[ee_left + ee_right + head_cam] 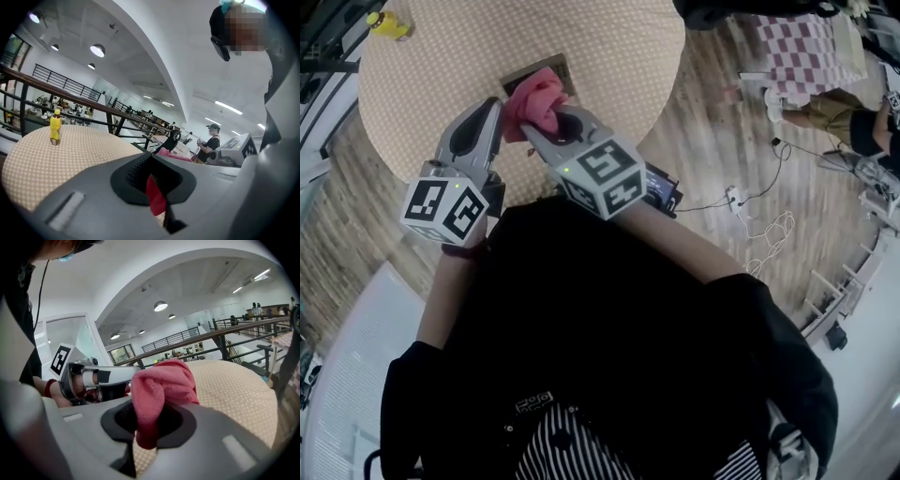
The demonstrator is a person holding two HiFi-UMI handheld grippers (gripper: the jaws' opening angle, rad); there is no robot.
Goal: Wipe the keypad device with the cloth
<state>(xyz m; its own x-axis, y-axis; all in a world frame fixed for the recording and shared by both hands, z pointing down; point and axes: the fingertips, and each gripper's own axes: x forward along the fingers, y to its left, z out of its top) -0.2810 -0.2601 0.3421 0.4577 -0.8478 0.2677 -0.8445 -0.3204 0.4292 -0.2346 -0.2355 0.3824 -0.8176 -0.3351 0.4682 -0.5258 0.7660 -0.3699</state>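
Together, left tongs (155, 190) and right tongs (149, 423) clamp the pink cloth (535, 99), bunched upright over the keypad device (518, 75) on the bench (441, 56).

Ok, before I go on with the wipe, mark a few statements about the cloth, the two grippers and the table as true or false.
1. The right gripper is shut on the pink cloth. True.
2. The left gripper is open and empty. False: it is shut on a fold of the same cloth.
3. The cloth lies spread flat on the table. False: it is bunched up and held by both grippers.
4. A yellow bottle stands upright on the table, well apart from the grippers. True.
5. The keypad device shows in full in the head view. False: the cloth covers part of it.
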